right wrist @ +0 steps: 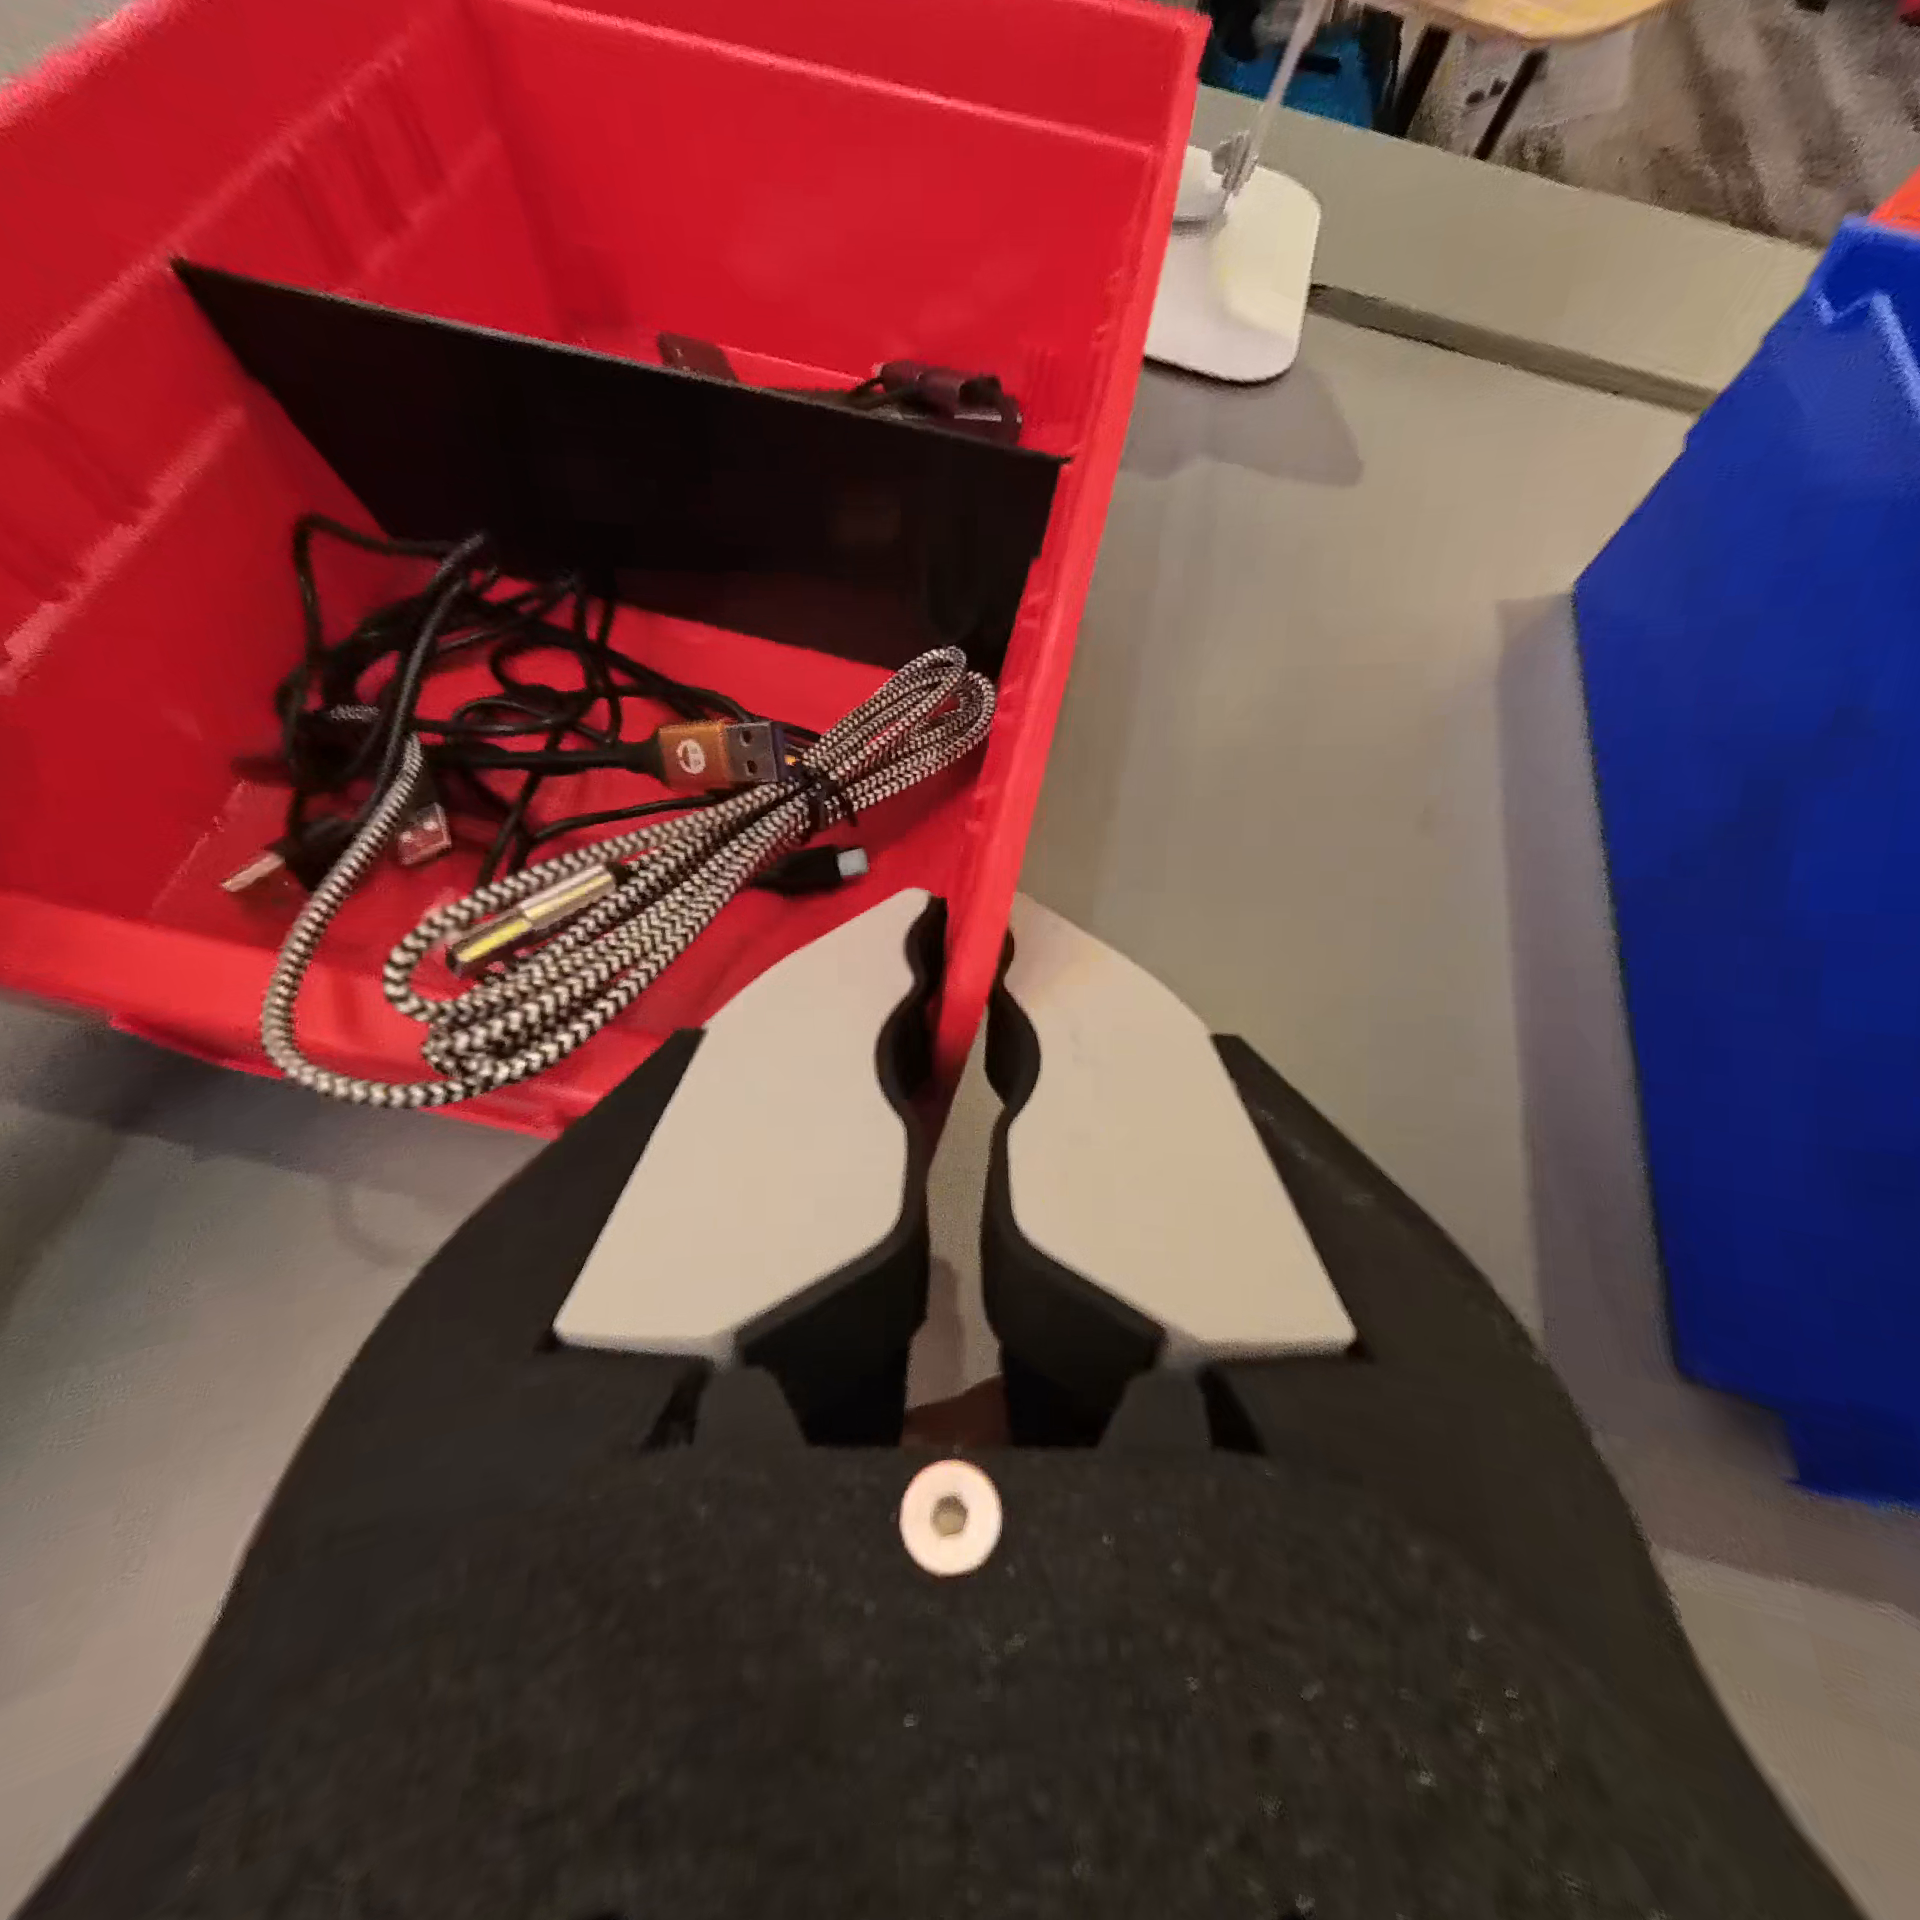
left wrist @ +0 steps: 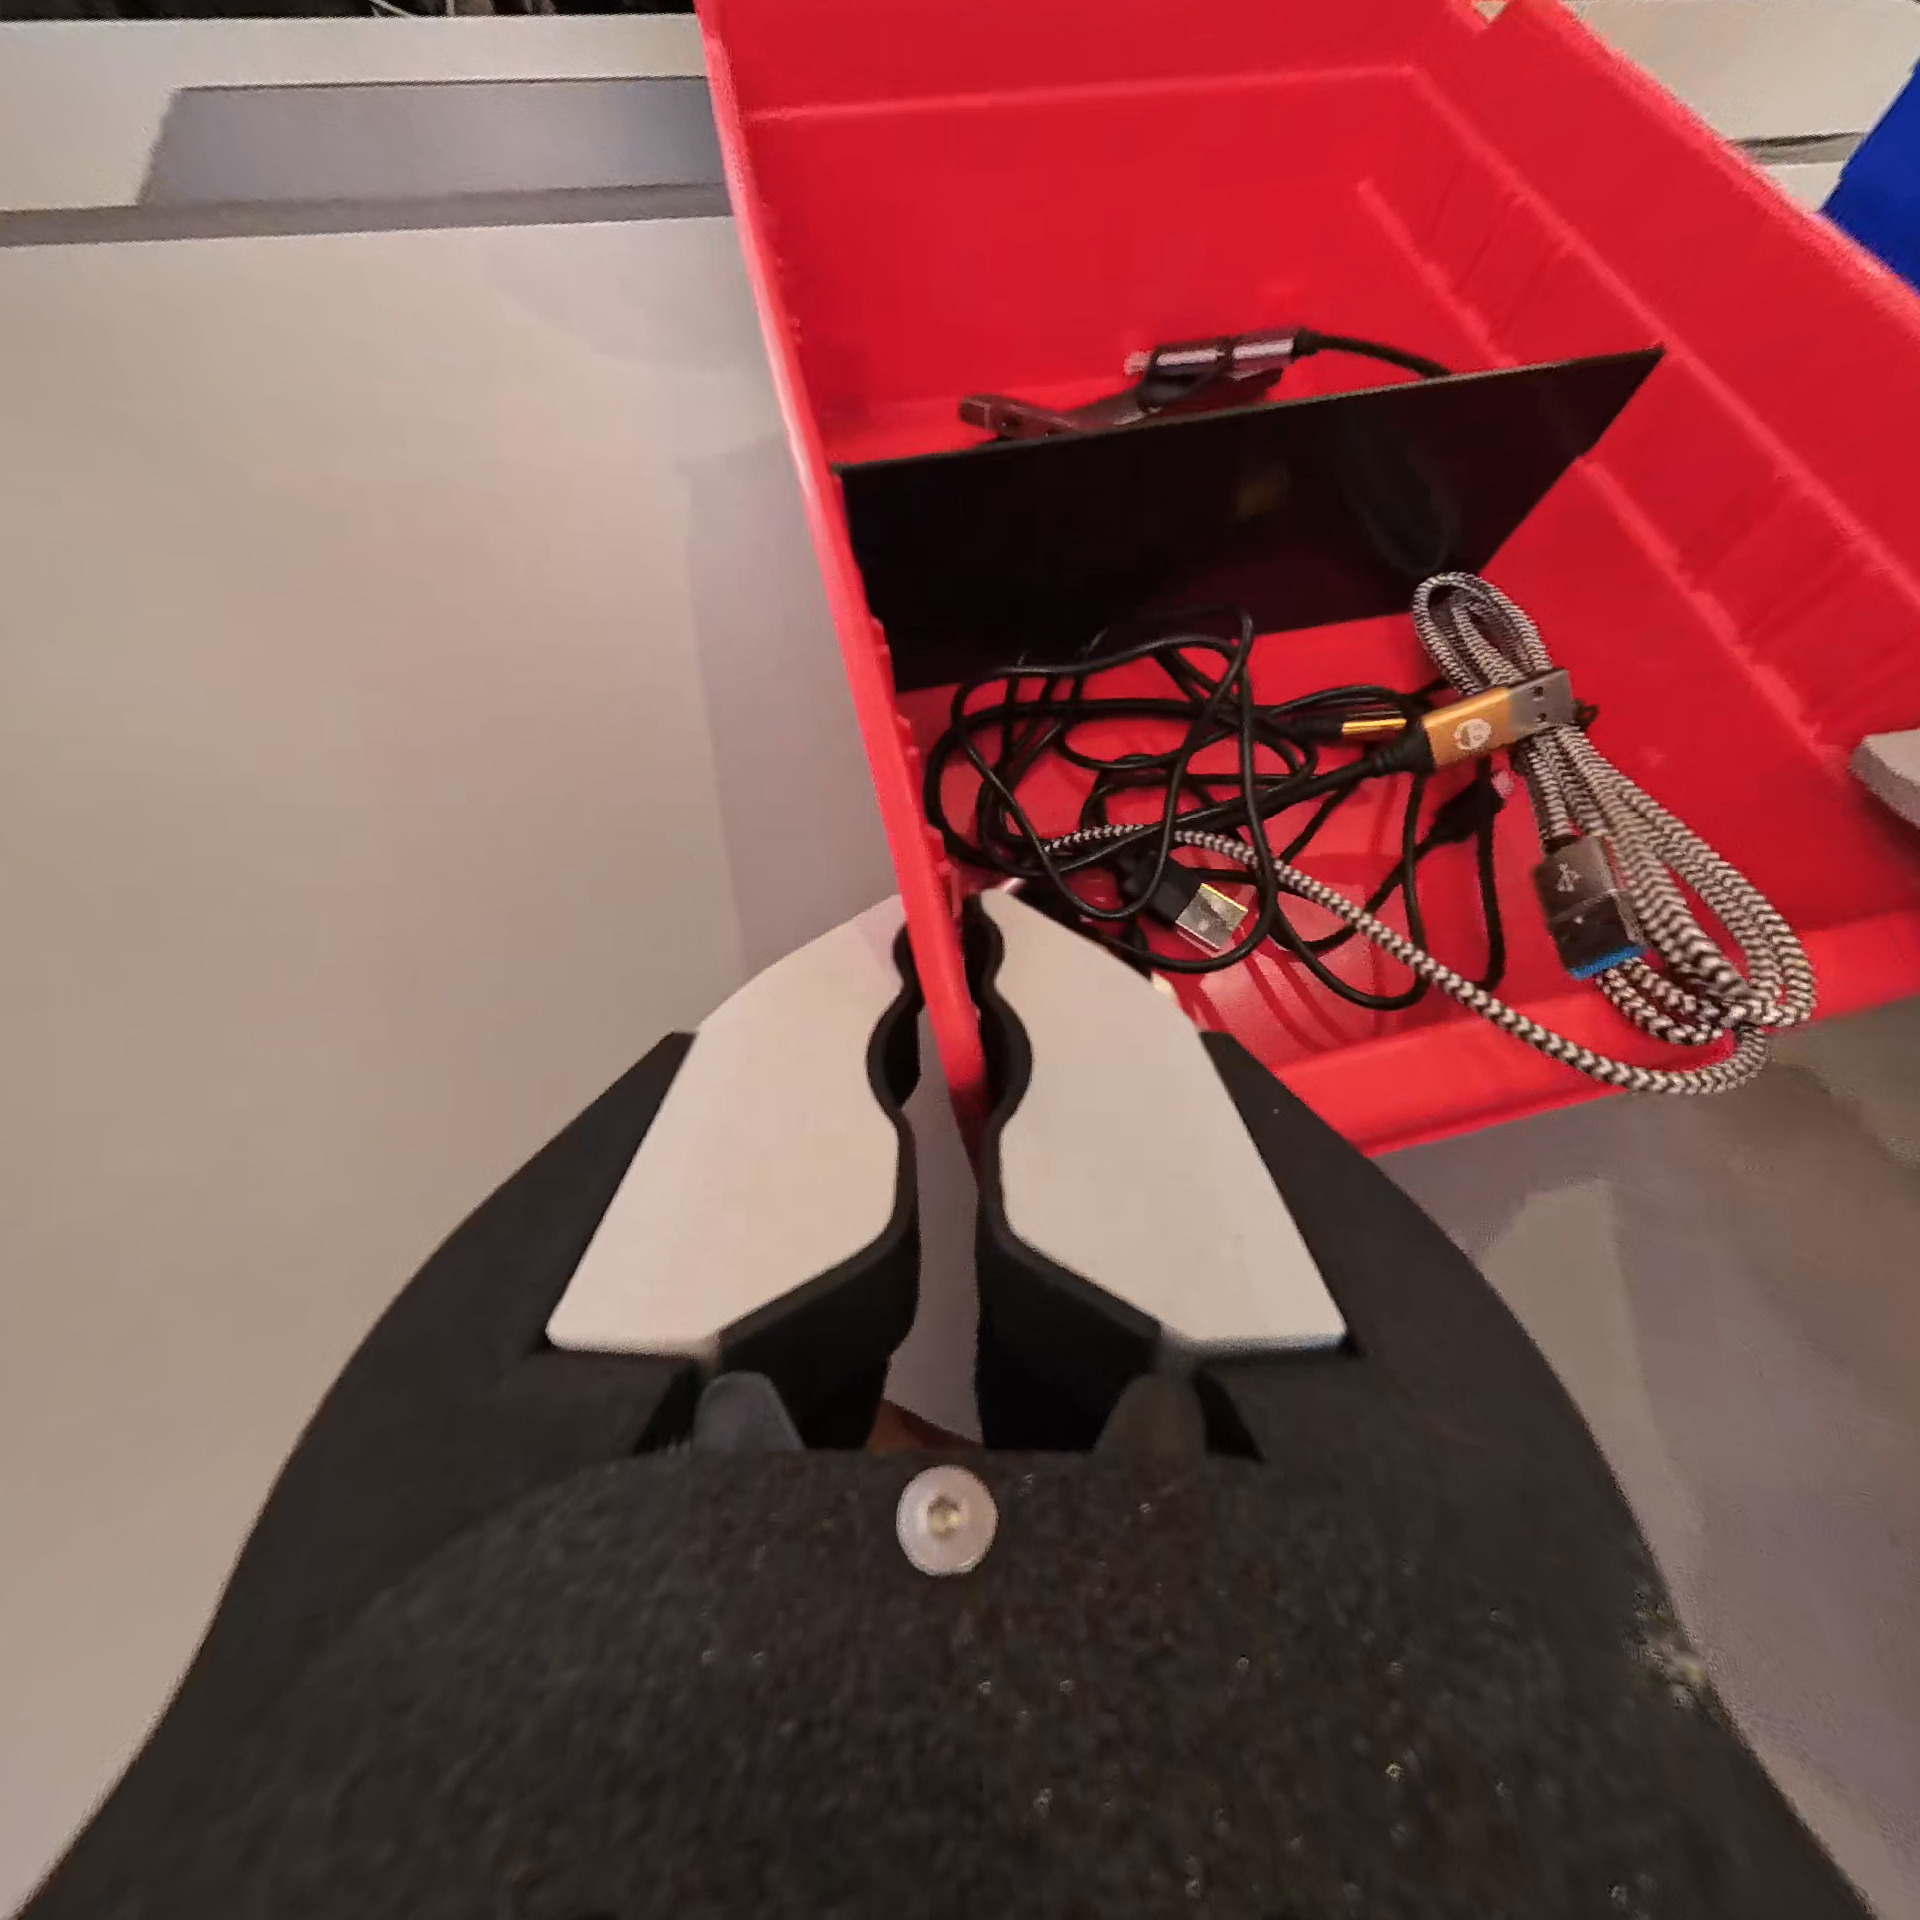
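Two tools clamped on one red bin's side walls

Left tool [left wrist: 940,935] grips the red bin's [left wrist: 1143,260] left wall, right tool [right wrist: 971,935] its right wall; inside its front section lie a braided cable [right wrist: 623,935] and black cables [left wrist: 1091,748], a black divider [left wrist: 1247,499] behind; a blue bin [right wrist: 1766,831] stands right of it on the bench [right wrist: 1299,727].

Red bin [left wrist: 1039,260], black divider [left wrist: 1195,520] inside. Thin black cables [left wrist: 1091,748] tangled w/ black-and-white zigzag braided cable [right wrist: 665,914]; 1 plug orange w/ silver tip [right wrist: 717,753]. Blue bin [right wrist: 1766,831] on grey table [right wrist: 1299,831], white stand base [right wrist: 1236,281] behind. Both grippers black w/ pale grey finger plates: left [left wrist: 940,925], right [right wrist: 971,914].
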The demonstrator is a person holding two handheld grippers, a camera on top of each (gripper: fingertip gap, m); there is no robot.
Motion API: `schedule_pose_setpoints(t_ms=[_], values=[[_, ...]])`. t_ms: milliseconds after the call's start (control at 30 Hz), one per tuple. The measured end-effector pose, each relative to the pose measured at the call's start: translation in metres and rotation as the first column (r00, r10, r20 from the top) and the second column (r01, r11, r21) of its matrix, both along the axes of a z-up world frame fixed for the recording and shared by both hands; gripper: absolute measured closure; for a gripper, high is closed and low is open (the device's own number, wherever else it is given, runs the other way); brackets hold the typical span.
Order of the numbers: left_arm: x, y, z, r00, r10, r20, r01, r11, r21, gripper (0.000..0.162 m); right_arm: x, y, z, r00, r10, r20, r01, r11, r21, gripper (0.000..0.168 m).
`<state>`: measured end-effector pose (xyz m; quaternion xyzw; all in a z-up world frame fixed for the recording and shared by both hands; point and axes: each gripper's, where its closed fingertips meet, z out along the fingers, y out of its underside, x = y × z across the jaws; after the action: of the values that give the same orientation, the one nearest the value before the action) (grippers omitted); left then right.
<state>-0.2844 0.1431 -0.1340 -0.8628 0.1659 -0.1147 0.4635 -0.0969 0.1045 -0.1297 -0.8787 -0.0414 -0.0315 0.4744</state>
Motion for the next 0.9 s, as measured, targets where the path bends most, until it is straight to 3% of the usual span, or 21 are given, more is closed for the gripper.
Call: schedule_pose_setpoints(t_ms=[133, 333, 500, 600, 733, 833, 900], values=[[-0.046, 0.009, 0.009, 0.998, 0.065, -0.02, -0.064, 0.996, 0.063, 0.159, -0.044, 0.005, 0.011, 0.999, 0.031, 0.012, -0.031, 0.998, 0.05, 0.163], [-0.153, 0.049, 0.037, 0.986, 0.148, -0.08, -0.133, 0.976, 0.172, 0.158, -0.153, 0.039, 0.014, 0.984, 0.177, 0.014, -0.178, 0.982, 0.063, 0.156], [-0.225, 0.059, 0.023, 0.981, 0.181, -0.066, -0.176, 0.981, 0.078, 0.158, -0.226, 0.058, 0.01, 0.976, 0.217, 0.013, -0.218, 0.976, 0.031, 0.157], [-0.244, 0.06, 0.009, 0.98, 0.187, -0.069, -0.185, 0.982, 0.026, 0.159, -0.245, 0.062, -0.007, 0.978, 0.203, -0.041, -0.204, 0.979, -0.019, 0.157], [-0.251, 0.063, 0.002, 0.978, 0.204, -0.038, -0.204, 0.979, 0.0, 0.158, -0.254, 0.063, -0.005, 0.977, 0.201, -0.073, -0.201, 0.979, 0.007, 0.156], [-0.254, 0.065, 0.003, 0.972, 0.234, -0.035, -0.234, 0.972, 0.001, 0.157, -0.265, 0.061, -0.006, 0.944, 0.32, -0.085, -0.317, 0.947, 0.045, 0.136], [-0.252, 0.064, 0.006, 0.971, 0.237, 0.014, -0.238, 0.971, 0.015, 0.157, -0.261, 0.053, -0.005, 0.919, 0.394, -0.024, -0.393, 0.919, 0.037, 0.14]])
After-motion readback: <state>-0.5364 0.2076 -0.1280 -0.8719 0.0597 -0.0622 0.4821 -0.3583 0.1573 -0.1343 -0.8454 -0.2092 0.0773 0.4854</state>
